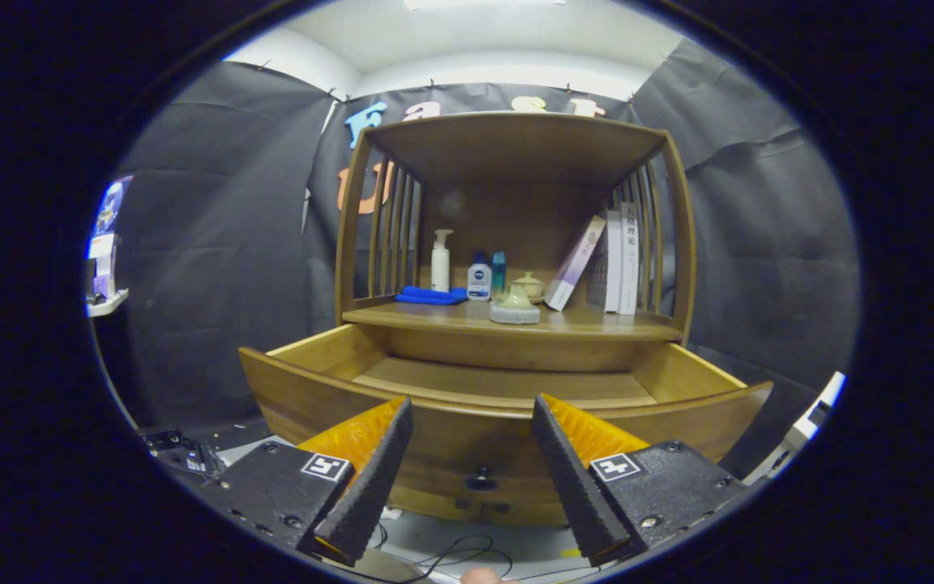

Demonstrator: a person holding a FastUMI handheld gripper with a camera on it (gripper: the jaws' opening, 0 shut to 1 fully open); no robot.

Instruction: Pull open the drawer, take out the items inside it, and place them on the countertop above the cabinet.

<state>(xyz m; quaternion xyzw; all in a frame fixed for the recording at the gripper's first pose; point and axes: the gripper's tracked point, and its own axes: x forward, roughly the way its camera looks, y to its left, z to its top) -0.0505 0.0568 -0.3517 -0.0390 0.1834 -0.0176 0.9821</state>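
Observation:
A wooden cabinet stands ahead with its drawer [507, 405] pulled out toward me; the drawer's inside shows bare wood, its near part hidden behind the front panel. A small dark knob [481, 478] sits low on the drawer front, between my fingers. My gripper [471, 414] is open, fingers spread to either side of the knob and holding nothing. On the countertop [597, 324] above the drawer stand a white pump bottle [440, 261], a blue cloth [430, 296], a small blue-capped bottle [479, 280], a teal bottle [499, 272], a pale ceramic lidded piece [515, 307] and a small teapot [529, 285].
Several books [613, 259] lean at the countertop's right end, under the cabinet's top shelf. Slatted wooden sides close the countertop left and right. Cables [459, 560] lie on the floor below the drawer. A device on a stand [106, 251] is at far left.

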